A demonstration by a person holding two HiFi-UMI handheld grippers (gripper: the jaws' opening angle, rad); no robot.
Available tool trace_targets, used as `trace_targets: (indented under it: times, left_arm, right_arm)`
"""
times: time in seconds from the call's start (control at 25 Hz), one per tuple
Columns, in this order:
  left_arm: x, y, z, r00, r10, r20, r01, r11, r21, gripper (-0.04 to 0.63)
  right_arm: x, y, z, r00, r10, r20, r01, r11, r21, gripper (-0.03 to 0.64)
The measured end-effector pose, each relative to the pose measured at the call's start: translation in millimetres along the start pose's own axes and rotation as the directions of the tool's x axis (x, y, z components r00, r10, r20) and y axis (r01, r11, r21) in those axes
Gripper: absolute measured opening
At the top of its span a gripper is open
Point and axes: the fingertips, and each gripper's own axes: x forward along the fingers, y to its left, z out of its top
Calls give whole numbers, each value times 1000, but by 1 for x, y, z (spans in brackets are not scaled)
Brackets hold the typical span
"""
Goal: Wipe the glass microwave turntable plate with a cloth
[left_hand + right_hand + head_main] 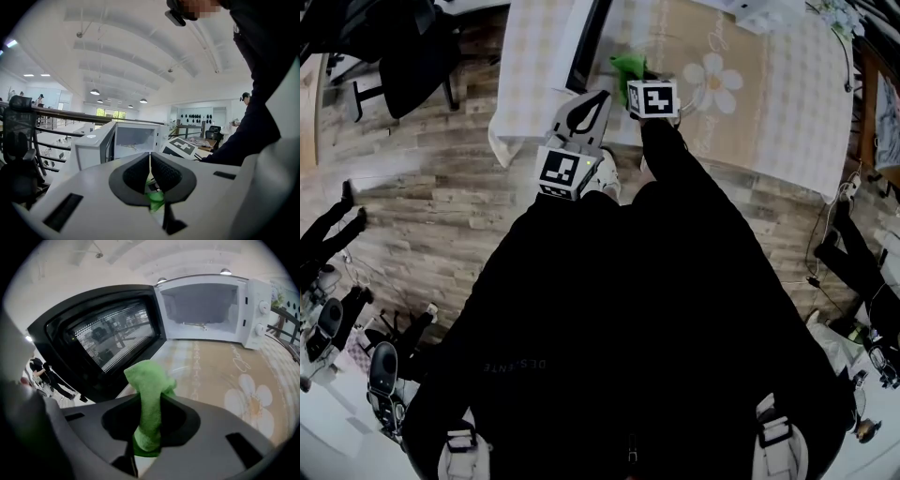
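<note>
My right gripper (149,416) is shut on a green cloth (149,394) that sticks up between its jaws, and it hovers over the flowered tablecloth (220,376) before the open microwave (211,310). From the head view the cloth (628,67) shows just past the right gripper (649,94). A faint round glassy outline, perhaps the turntable plate (694,105), lies on the table there; I cannot make it out clearly. My left gripper (586,112) sits close to the left of the right one. Its pads (136,174) meet, and nothing shows gripped between them.
The microwave's dark door (108,338) hangs wide open to the left, and its cavity shows a bare roller ring. The table edge (516,141) meets a wooden floor. A black office chair (403,56) stands at far left. Cables and stands line both sides of the floor.
</note>
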Motion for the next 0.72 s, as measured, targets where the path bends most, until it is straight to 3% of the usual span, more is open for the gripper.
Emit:
trace_targets:
  times: [0.4, 0.72]
  left_arm:
    - [-22, 11, -9, 999, 38, -23, -38, 999, -20, 26]
    - [-23, 4, -9, 1000, 11, -22, -12, 1000, -7, 26]
  right_arm:
    - [32, 29, -23, 996, 19, -86, -25, 997, -77, 104]
    - [31, 21, -31, 997, 15, -82, -19, 998, -57, 101]
